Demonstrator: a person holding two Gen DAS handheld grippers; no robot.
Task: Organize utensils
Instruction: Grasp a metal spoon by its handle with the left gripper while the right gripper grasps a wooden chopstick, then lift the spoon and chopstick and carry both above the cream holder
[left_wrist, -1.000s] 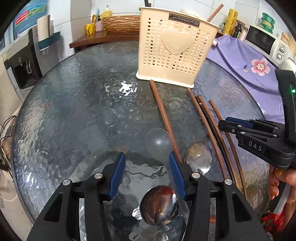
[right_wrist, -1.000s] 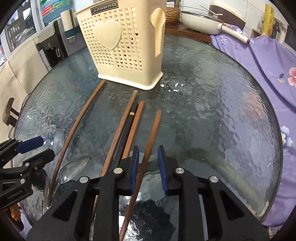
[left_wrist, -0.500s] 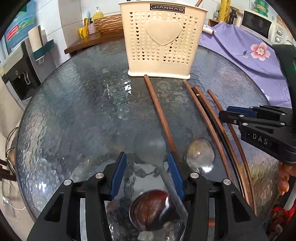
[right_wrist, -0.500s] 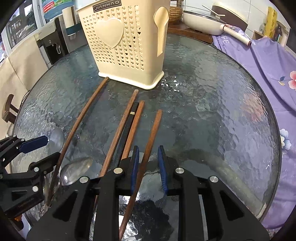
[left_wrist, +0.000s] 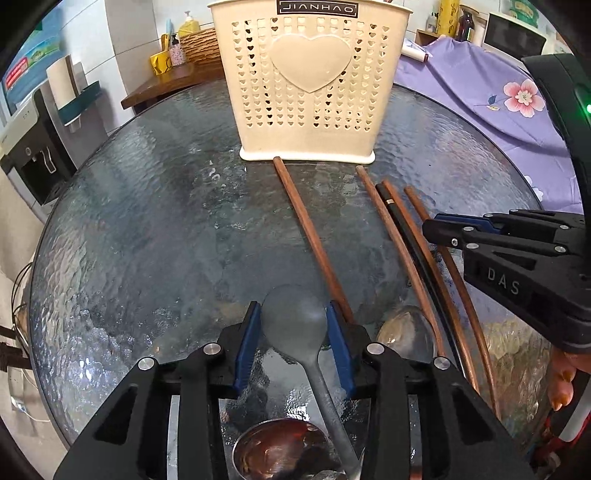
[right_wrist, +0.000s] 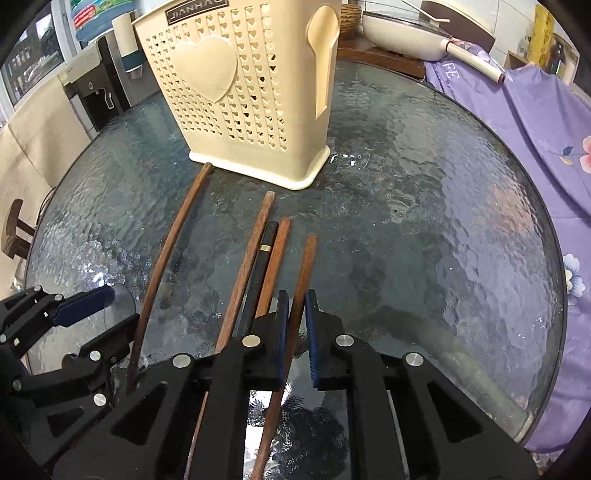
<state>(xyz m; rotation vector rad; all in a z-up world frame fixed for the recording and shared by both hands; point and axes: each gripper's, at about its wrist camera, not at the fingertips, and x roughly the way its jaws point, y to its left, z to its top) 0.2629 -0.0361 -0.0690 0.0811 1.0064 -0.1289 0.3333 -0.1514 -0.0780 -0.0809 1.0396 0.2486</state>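
L gripper (left_wrist: 293, 328) jaws just closing, blue pads touching both sides of the grey spoon (left_wrist: 295, 321) bowl lying on the glass table (left_wrist: 147, 221). R gripper (right_wrist: 295, 314) clamped on the rightmost brown chopstick (right_wrist: 304, 266). Other chopsticks (right_wrist: 255, 251) lie on the table in front of the cream utensil holder (left_wrist: 310, 81), which stands farthest back.

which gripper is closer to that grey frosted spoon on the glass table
Left. The left gripper has the grey spoon's bowl between its pads, its jaws just closing. The right gripper is off to the side, clamped on a brown chopstick.
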